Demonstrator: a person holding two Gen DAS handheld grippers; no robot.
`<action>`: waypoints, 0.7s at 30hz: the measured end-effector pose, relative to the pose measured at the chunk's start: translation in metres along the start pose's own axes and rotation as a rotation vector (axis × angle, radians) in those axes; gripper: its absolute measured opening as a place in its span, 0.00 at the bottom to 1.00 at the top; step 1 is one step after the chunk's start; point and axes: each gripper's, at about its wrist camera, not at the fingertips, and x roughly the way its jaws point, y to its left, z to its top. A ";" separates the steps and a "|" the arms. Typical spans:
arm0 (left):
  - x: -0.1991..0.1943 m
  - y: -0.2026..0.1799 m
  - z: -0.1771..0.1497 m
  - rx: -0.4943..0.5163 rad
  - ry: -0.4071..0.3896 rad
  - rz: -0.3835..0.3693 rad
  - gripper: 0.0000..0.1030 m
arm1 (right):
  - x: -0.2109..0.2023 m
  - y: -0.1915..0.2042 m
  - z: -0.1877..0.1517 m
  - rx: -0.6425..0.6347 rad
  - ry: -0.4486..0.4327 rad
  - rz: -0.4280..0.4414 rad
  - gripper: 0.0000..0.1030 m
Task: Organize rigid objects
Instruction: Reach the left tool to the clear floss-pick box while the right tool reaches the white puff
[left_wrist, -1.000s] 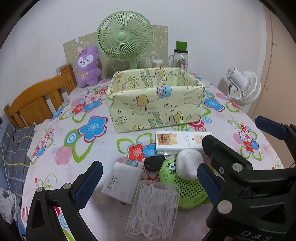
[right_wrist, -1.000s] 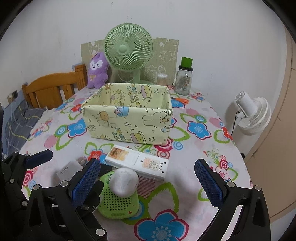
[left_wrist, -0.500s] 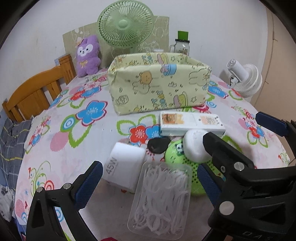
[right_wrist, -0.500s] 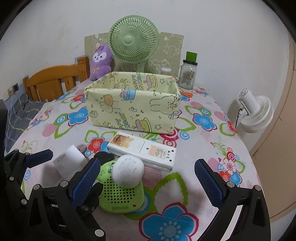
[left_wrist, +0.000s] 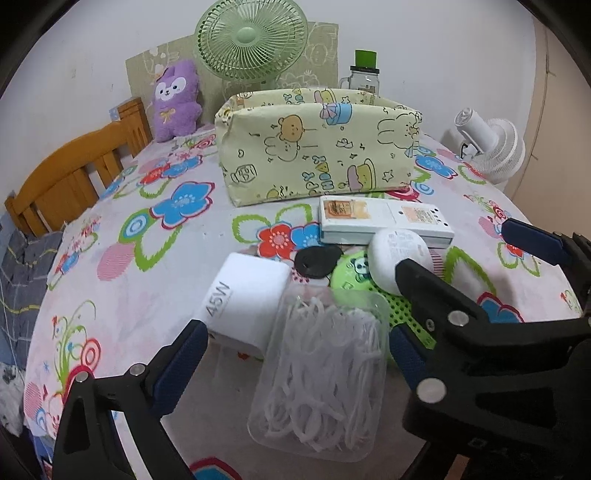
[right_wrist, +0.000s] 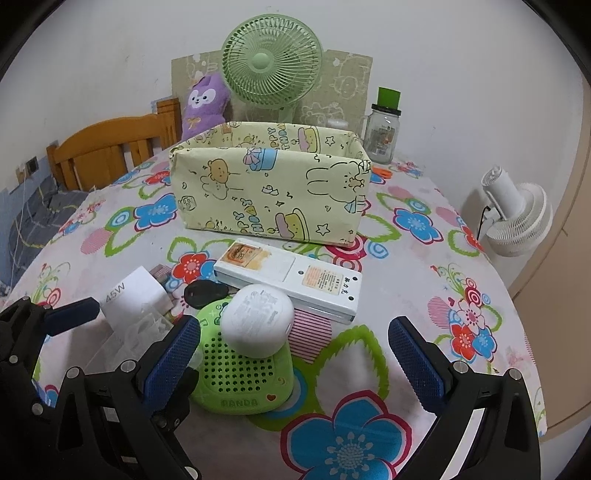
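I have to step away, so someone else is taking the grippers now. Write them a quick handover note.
Left gripper: open, holding nothing, straddling the clear floss-pick box.
Right gripper: open, holding nothing, over the green speaker, which carries the white oval case.
The 45W charger, black key fob and white flat box lie on the table in front of the fabric bin.
Done: nothing visibly binned.
Left: move all six into the bin.

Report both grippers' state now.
Left gripper: open, empty, fingers either side of the clear box.
Right gripper: open, holding nothing.
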 end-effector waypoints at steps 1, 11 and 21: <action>0.000 -0.001 -0.001 -0.001 0.002 0.000 0.94 | 0.000 0.001 -0.001 -0.004 0.000 0.000 1.00; 0.001 -0.002 -0.008 -0.043 0.012 -0.033 0.67 | 0.004 0.002 -0.005 0.002 0.015 0.015 1.00; 0.001 -0.005 -0.002 -0.036 0.001 -0.039 0.59 | 0.010 0.000 0.001 0.017 0.023 0.009 1.00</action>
